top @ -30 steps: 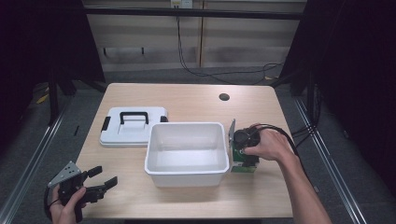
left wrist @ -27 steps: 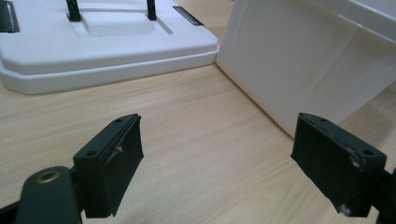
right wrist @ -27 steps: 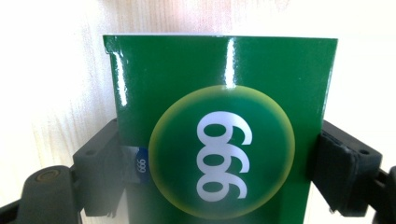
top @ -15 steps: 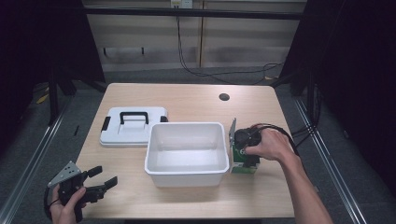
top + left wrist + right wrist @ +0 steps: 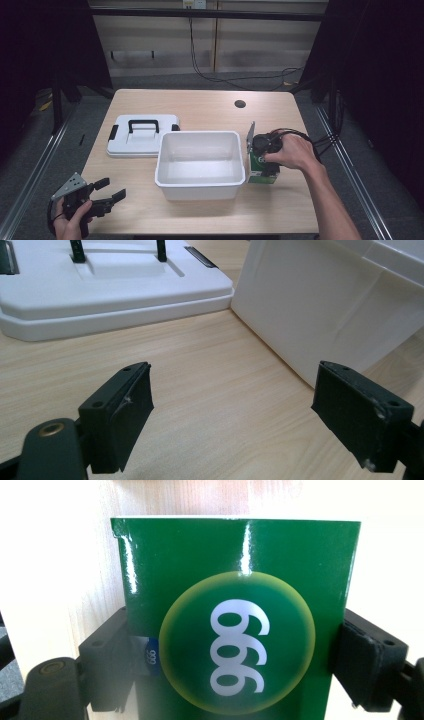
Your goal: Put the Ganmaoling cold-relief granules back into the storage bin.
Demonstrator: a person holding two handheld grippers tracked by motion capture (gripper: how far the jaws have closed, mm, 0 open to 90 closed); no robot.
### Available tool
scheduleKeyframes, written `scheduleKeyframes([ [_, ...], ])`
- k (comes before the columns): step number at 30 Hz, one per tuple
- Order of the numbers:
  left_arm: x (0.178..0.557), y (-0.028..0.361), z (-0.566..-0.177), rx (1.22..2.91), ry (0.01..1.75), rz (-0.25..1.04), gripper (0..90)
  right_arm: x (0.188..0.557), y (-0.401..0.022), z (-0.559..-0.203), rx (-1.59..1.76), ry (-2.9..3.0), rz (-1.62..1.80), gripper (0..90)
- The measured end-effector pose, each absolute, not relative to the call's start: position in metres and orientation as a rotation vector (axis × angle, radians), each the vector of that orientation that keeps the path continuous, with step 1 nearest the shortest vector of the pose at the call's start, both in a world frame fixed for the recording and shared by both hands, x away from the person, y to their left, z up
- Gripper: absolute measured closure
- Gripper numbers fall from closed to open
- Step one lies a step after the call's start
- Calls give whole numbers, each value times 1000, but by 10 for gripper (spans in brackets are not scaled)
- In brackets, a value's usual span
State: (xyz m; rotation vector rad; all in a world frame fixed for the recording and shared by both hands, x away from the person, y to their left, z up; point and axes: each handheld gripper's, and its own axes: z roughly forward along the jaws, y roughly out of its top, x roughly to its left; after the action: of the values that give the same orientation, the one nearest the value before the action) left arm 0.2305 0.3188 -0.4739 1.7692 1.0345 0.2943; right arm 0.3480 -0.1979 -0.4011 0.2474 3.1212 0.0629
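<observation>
Nothing has visibly moved since a second ago: both hands and everything on the table point(image 5: 200, 107) sit where they were. At the right, the right gripper point(image 5: 264, 159) is clamped on a green box point(image 5: 260, 172), which stands on the table just beside the right wall of the white bin point(image 5: 201, 177), touching it or nearly so; from above I cannot tell which. In the right gripper view the box point(image 5: 235, 620) shows a glossy green face with a yellow-rimmed circle and white numerals (they read upside down from that camera), and a black jaw presses against each of its sides. The person's right hand point(image 5: 292, 151) covers much of the gripper from above, and a grey plate stands on edge between the gripper and the bin's rim. The bin lies mid-table with its open top up, and its tall right wall stands directly between the box and the bin's inside. A white lid point(image 5: 142, 135) with a black handle lies flat to the left of the bin, close to its far left corner. Down at the near left corner, the left gripper point(image 5: 107, 192) is held in the left hand with jaws spread wide and nothing between them; in the left gripper view it faces bare wood, with the lid point(image 5: 100, 290) ahead and the bin's wall point(image 5: 320, 310) ahead to one side.
</observation>
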Motion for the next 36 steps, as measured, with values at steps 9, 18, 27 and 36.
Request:
scheduleKeyframes([
  [9,230,318,-474,1768,1036,293,159,347,-201,-389,254,3112,87,159],
  [18,230,319,-474,1770,1035,294,159,348,-202,-376,247,3099,70,159],
  [27,230,318,-474,1768,1035,294,159,348,-203,-360,258,3084,66,159],
  [36,230,319,-474,1768,1034,293,159,347,-202,-347,272,3079,76,159],
])
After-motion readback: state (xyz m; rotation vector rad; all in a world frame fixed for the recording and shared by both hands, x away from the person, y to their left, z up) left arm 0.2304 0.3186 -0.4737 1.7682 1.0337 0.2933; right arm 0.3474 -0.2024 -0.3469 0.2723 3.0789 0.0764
